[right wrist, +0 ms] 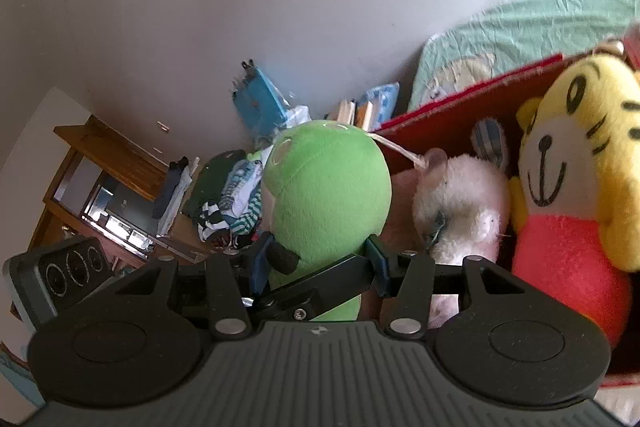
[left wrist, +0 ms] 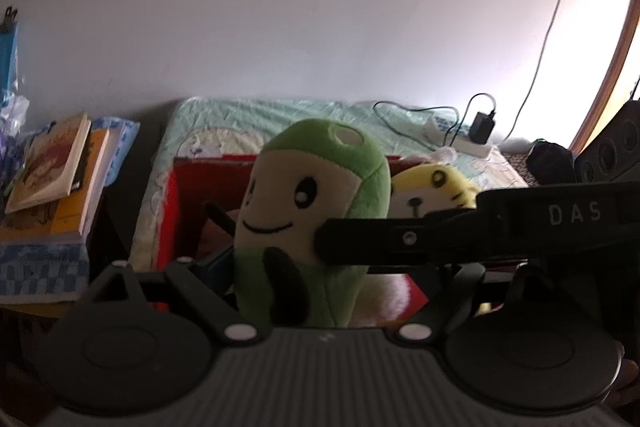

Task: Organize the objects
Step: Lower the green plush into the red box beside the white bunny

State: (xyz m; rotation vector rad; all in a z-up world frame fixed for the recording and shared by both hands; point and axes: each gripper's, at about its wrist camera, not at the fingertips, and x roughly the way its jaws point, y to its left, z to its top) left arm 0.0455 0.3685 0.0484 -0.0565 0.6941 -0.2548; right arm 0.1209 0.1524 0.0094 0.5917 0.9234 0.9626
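A green plush toy (left wrist: 316, 211) with a smiling cream face hangs upright over an open red box (left wrist: 170, 211). My left gripper (left wrist: 296, 267) is shut on its lower body; the left blue pad (left wrist: 216, 261) shows, while the right one is hidden. A finger of my right gripper (left wrist: 400, 239) crosses in from the right and presses the toy's side. In the right wrist view my right gripper (right wrist: 320, 263) is shut on the green plush (right wrist: 328, 187), blue pads (right wrist: 260, 267) on both sides. Inside the red box (right wrist: 460, 97) lie a yellow tiger plush (right wrist: 580, 163) and a white plush (right wrist: 460, 207).
The box rests on a bed with a mint-green cover (left wrist: 280, 115). A stack of books (left wrist: 52, 179) sits to the left, a power strip with a charger (left wrist: 480, 127) at the bed's far end. A clothes pile (right wrist: 228, 195) and a wooden cabinet (right wrist: 100, 155) lie beyond.
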